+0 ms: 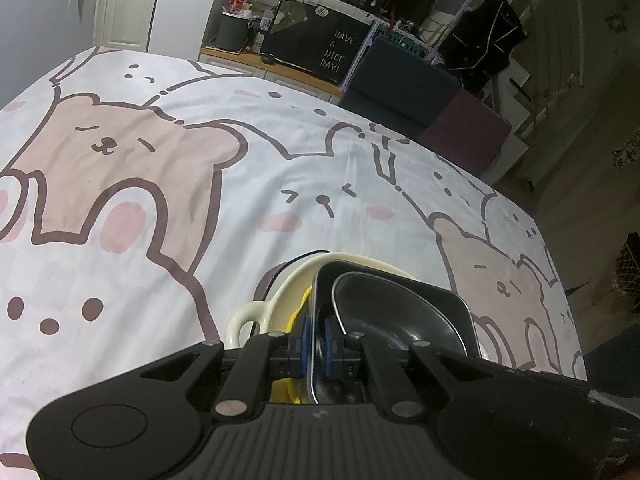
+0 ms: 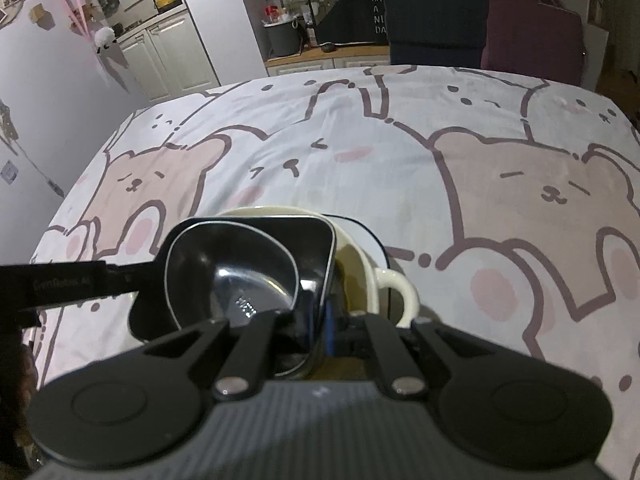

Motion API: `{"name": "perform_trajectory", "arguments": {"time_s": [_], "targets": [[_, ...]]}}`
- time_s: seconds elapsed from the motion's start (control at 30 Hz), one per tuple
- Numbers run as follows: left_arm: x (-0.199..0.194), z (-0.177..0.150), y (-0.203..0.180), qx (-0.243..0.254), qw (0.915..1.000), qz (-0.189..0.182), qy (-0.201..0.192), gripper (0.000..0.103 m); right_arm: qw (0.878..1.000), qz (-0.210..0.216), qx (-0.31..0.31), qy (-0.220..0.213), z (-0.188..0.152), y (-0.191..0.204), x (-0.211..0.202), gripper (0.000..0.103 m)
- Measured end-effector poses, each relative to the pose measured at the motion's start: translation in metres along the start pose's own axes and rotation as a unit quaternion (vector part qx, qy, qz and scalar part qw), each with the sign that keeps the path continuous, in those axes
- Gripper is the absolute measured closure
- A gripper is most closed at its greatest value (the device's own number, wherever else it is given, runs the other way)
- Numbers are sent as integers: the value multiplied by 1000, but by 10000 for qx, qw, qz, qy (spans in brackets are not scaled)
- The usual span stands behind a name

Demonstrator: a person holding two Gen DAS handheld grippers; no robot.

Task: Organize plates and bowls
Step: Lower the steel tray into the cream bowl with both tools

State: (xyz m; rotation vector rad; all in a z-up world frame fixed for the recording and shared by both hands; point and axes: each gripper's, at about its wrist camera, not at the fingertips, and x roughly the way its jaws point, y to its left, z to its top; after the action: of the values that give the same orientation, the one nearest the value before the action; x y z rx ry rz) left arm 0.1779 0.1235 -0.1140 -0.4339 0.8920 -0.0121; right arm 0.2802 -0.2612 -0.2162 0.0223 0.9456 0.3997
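A black square bowl [image 1: 440, 300] holds a smaller round black bowl [image 1: 384, 312]. Both sit in a cream bowl with loop handles [image 1: 248, 316], with something yellow [image 1: 296, 320] under the black bowl. My left gripper [image 1: 316, 344] is shut on the black square bowl's near rim. In the right wrist view my right gripper [image 2: 320, 320] is shut on the opposite rim of the same black square bowl [image 2: 316, 240], with the round black bowl [image 2: 240, 272] inside and the cream bowl [image 2: 376, 280] beneath. A white plate with a dark rim [image 2: 368, 240] lies under the stack.
The stack rests on a table covered by a bear-print cloth [image 1: 160, 160]. A dark blue chair [image 1: 404, 84] and a maroon chair [image 1: 468, 132] stand at the far edge. The left gripper's body [image 2: 60, 280] shows at the left of the right wrist view.
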Motion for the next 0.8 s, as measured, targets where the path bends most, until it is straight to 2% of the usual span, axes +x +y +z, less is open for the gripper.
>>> {"name": "perform_trajectory", "arguments": {"time_s": [0.27,0.4,0.8], "targets": [[0,0,2,-39,10000,-24,21,95,9996,154,213,45,1,-6,-1,95],[1,0,2,-34,10000,10,72,91,9990,265,333,121,3,-8,-1,92],[-2,-1,1,19,9999,41,109,84,9991,260,291,171,4,-8,-2,91]]}}
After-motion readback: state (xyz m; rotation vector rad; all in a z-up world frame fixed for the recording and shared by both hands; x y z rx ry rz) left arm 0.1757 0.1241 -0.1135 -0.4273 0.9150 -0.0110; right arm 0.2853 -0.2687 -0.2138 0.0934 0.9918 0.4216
